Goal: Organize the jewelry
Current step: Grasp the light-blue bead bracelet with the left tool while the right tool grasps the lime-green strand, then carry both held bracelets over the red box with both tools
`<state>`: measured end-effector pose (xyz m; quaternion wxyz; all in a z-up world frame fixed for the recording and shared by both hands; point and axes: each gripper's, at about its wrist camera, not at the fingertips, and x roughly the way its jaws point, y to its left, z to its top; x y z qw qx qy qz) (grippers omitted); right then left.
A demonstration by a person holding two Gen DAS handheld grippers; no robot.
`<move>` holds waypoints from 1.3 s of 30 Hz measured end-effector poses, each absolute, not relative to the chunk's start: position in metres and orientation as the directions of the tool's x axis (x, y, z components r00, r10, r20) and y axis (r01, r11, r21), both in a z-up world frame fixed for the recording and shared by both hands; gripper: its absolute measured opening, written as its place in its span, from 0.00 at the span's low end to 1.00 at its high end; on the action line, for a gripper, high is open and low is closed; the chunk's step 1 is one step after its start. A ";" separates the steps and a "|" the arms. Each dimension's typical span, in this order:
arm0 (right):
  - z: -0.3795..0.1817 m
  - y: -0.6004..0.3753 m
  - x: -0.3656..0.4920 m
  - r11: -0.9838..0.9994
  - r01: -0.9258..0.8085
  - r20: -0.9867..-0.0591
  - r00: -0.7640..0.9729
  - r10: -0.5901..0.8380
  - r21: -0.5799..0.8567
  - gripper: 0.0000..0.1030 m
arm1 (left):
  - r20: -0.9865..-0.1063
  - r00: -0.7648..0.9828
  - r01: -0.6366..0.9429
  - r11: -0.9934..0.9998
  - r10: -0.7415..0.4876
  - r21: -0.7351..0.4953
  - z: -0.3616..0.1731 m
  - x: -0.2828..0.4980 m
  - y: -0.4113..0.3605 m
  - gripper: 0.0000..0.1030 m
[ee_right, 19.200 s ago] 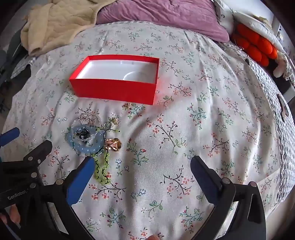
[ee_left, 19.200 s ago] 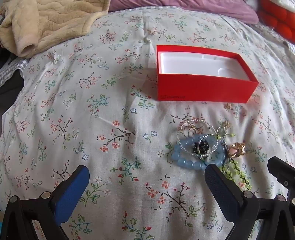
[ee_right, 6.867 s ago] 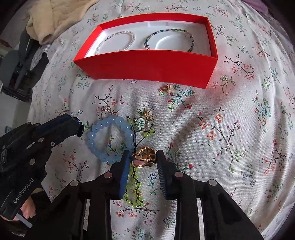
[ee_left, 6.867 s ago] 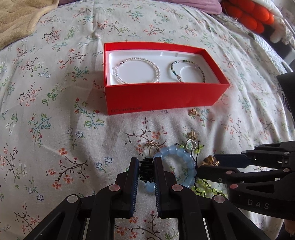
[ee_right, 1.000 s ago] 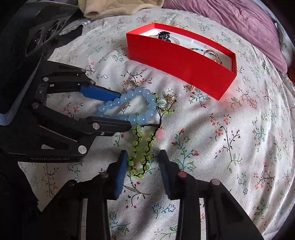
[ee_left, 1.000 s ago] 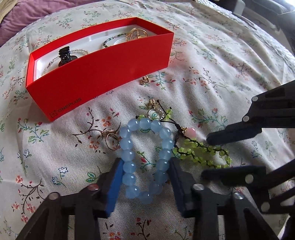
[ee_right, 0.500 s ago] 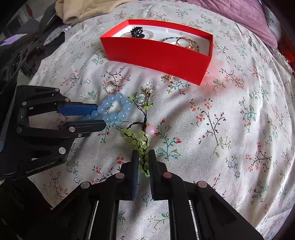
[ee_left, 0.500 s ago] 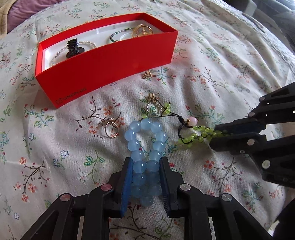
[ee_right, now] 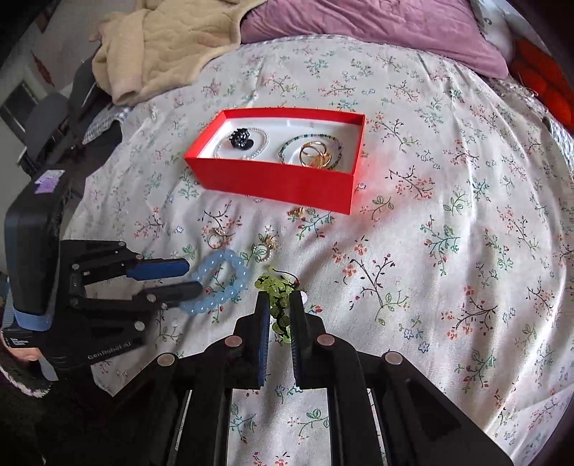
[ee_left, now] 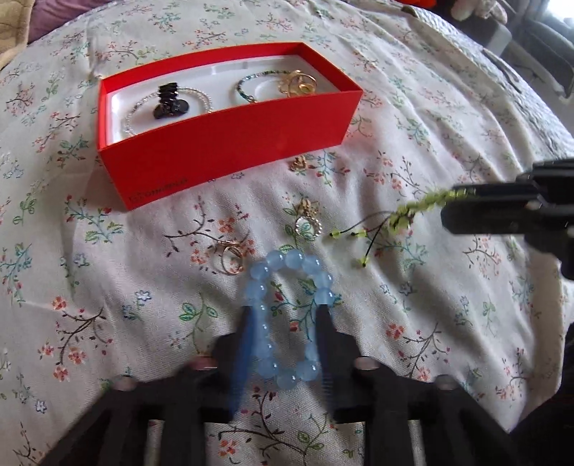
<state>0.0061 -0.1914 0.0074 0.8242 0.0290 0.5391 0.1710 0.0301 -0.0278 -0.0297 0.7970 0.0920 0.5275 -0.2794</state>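
Note:
A blue bead bracelet (ee_left: 287,322) lies on the flowered bedspread between the fingers of my left gripper (ee_left: 285,315). The jaws are opening and the pads stand just beside the beads. My right gripper (ee_right: 280,297) is shut on a green bead bracelet (ee_right: 278,308) and holds it off the cloth; in the left wrist view its black cords dangle from the green bead bracelet (ee_left: 423,208). The red box (ee_left: 229,150) behind holds a black clip (ee_left: 168,102), two thin bracelets and a gold piece (ee_right: 315,154).
Loose on the cloth before the box lie a gold ring (ee_left: 229,254), a stone-set charm (ee_left: 308,222) and a small gold earring (ee_left: 297,163). A beige blanket (ee_right: 161,43) and purple pillow (ee_right: 358,25) lie at the far end. Dark furniture (ee_right: 46,118) stands left.
My right gripper has risen with the green bracelet, pulling it off the cloth and away from the blue one. The left jaws have widened and the squeezed blue loop has spread out again.

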 end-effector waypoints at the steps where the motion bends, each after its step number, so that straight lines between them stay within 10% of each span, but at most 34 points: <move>1: 0.010 -0.192 0.007 0.940 -0.247 -0.876 0.365 0.316 0.236 0.10 | -0.895 0.282 0.551 0.822 -0.346 -0.144 -0.032 0.030 -0.030 0.47; 4: 0.013 -0.193 0.008 0.940 -0.240 -0.873 0.370 0.318 0.241 0.11 | -0.908 0.280 0.575 0.812 -0.312 -0.102 -0.042 0.031 -0.042 0.68; 9: 0.011 -0.190 0.011 0.941 -0.232 -0.876 0.362 0.318 0.246 0.10 | -0.920 0.290 0.586 0.809 -0.264 -0.047 -0.060 0.031 -0.055 0.69; 15: 0.014 -0.193 0.014 0.941 -0.223 -0.870 0.373 0.323 0.254 0.10 | -0.920 0.287 0.541 0.838 -0.268 -0.075 -0.055 0.033 -0.056 0.21; 21: 0.020 -0.197 0.016 0.941 -0.211 -0.860 0.388 0.331 0.266 0.10 | -0.911 0.252 0.453 0.872 -0.328 -0.188 -0.051 0.041 -0.043 0.09; 39: 0.046 -0.199 0.026 0.929 -0.202 -0.815 0.446 0.370 0.311 0.11 | -0.854 0.297 0.377 0.874 -0.427 -0.306 -0.009 0.048 -0.023 0.08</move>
